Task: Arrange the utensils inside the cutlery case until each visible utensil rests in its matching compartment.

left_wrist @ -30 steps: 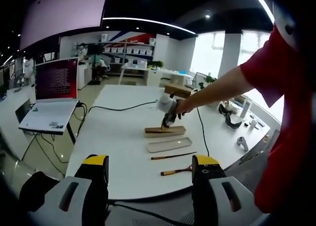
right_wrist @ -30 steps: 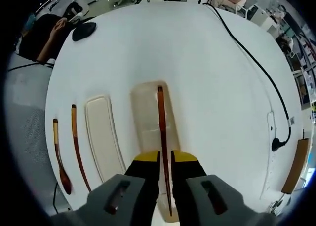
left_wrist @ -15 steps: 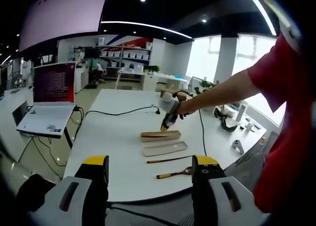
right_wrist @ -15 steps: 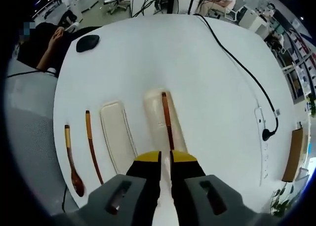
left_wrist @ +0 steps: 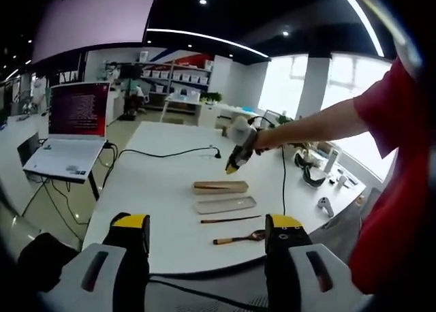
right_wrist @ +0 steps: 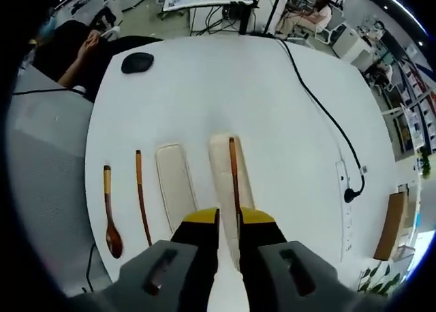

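The long beige cutlery case (right_wrist: pixel 221 169) lies on the white table (right_wrist: pixel 204 101) with one dark chopstick (right_wrist: pixel 234 172) resting along it. To its left lie the case lid (right_wrist: pixel 176 186), a second chopstick (right_wrist: pixel 142 196) and a wooden spoon (right_wrist: pixel 109 213). My right gripper (right_wrist: pixel 229 220) hovers above the case's near end, jaws slightly open, with nothing between them. In the left gripper view, the right gripper (left_wrist: pixel 238 155) hangs in the air over the case (left_wrist: pixel 220 186), with the lid (left_wrist: pixel 225 204), chopstick (left_wrist: pixel 229 219) and spoon (left_wrist: pixel 238 238) nearer. My left gripper (left_wrist: pixel 211 231) is wide open, off the table's near edge.
A black mouse (right_wrist: pixel 137 63) sits at the far left of the table and a black cable (right_wrist: pixel 320 114) runs to a plug (right_wrist: pixel 349 193) on the right. A person's hand (right_wrist: pixel 85 43) shows beyond the mouse. An open laptop (left_wrist: pixel 71 131) stands on a side desk.
The right gripper has let go of the chopstick, which now lies in the case, and has risen well above it. The left gripper stays open and holds its place.
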Available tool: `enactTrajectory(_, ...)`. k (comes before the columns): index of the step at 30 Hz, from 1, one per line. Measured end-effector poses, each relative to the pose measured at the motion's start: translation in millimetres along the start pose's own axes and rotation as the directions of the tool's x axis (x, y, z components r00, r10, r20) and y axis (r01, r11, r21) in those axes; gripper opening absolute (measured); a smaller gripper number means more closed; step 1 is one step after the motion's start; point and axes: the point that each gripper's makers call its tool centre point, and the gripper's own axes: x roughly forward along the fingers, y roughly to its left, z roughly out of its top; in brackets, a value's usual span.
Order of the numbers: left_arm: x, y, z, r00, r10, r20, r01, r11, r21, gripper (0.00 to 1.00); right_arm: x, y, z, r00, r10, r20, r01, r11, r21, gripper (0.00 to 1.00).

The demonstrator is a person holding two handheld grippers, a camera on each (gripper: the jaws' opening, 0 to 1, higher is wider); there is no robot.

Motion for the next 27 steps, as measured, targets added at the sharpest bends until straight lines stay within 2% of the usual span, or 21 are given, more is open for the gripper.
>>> enactTrajectory(7,-1,-0.7,1.6,1.000,-0.009,0.017,0.009,1.000,0.000,0.72,-14,8,4.6,0.999,-0.013,0.037,0.014,0.999,-0.031,0.10)
enactTrajectory(23,-4,2.8,7.1,0.999,-0.025,0.031,0.024,0.999,0.023,0.74,-18,29,7.6,0.999,-0.001,0.054,0.003,0.999,-0.040,0.12)
enactTrajectory(25,-5,-1.4,12.2,0.997,-0.046,0.066,0.047,0.999,-0.011,0.75,-16,34,6.5,0.998,0.003,0.063,-0.001,0.999,-0.035,0.14)
enactTrajectory(27,-5,-1.7,11.6,0.997,-0.047,0.067,0.049,0.999,-0.022,0.75,-15,38,3.3,0.998,0.001,0.057,0.002,0.999,-0.045,0.16)
